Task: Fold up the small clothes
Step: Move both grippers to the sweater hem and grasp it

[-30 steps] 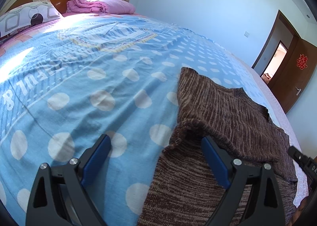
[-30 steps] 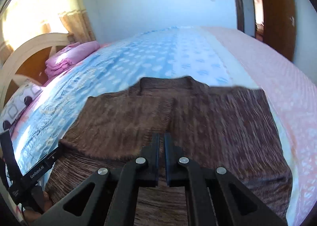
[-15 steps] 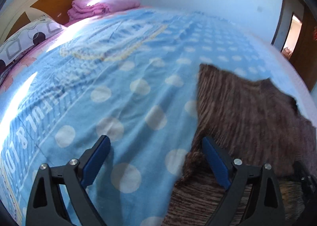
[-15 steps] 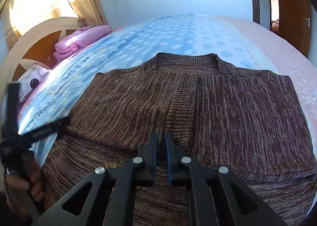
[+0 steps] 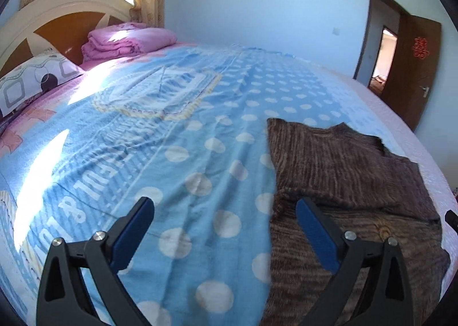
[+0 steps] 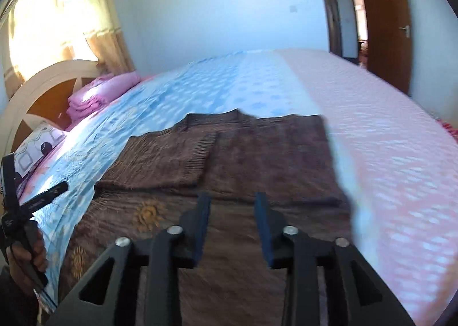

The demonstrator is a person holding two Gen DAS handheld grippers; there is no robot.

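I find the cardigan lying flat on the blue dotted bedspread, toward the pink side of the bed, with its upper part folded down over the lower part. The right wrist view shows the same cardigan straight ahead, its collar at the far end and gold flower motifs on the near layer.

My left gripper is spread wide and holds nothing. Its left finger hangs over the bedspread; its right finger sits above the cardigan's left edge. I cannot tell whether it touches the knit.

My right gripper is parted, nothing between the fingers, poised over the cardigan's near half. That view is motion-blurred.

A pillow and folded pink bedding lie by the headboard. A brown door stands open at right.
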